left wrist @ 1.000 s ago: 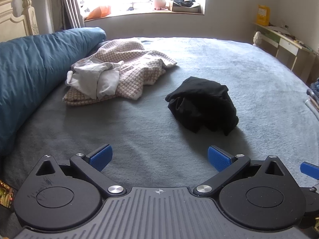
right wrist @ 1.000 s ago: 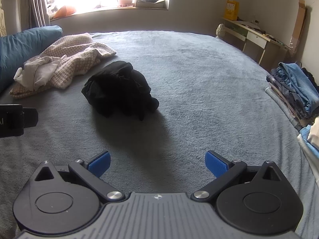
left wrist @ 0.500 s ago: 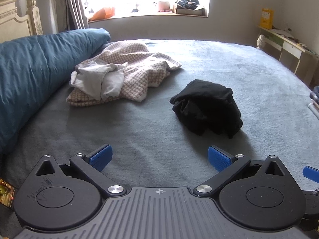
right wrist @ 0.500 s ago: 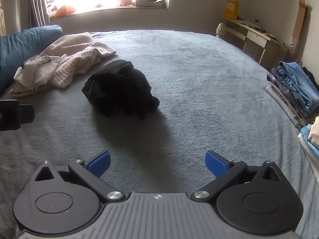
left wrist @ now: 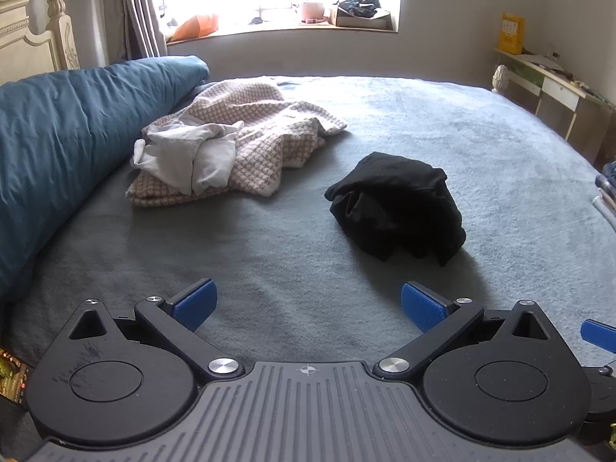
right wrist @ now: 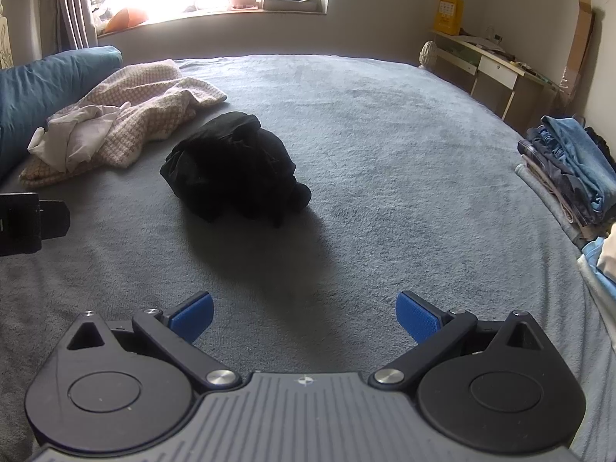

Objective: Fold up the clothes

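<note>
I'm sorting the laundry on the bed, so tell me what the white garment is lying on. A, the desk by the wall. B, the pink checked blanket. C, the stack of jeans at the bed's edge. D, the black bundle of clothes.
B: the white garment is crumpled on top of the pink checked blanket, next to the blue duvet and apart from the black bundle.

Right claw point(right wrist: 304, 317) spread wide above grey bed point(right wrist: 385, 161), crumpled black garment point(right wrist: 235, 165) ahead, untouched

Grey bed point(left wrist: 442, 123); black garment point(left wrist: 396, 204), checked blanket point(left wrist: 265, 134), blue duvet point(left wrist: 57, 131)
</note>
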The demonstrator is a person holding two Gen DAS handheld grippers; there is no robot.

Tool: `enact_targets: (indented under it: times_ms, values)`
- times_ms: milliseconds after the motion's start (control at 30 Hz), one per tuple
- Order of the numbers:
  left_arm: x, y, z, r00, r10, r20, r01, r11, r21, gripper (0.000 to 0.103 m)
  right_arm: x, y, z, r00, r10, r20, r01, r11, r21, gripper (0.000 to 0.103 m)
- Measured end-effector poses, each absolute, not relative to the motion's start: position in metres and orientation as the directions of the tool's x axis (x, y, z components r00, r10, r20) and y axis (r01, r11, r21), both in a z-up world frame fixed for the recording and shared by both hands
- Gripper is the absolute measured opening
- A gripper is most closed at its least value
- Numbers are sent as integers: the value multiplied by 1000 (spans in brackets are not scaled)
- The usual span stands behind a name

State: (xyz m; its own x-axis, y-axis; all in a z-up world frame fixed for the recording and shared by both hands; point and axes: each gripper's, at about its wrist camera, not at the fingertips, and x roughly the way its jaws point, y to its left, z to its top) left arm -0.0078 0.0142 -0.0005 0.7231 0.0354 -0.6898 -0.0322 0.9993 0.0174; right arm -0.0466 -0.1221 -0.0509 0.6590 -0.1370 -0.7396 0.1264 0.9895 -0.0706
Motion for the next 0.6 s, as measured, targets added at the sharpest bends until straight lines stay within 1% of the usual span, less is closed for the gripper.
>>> enact_targets:
  times_ms: [600]
  values:
    - [-2,18,-8,726,9,-688,-24,1000,-12,103,-40,-126,-52,668,-159,-727,156,985,-72,103]
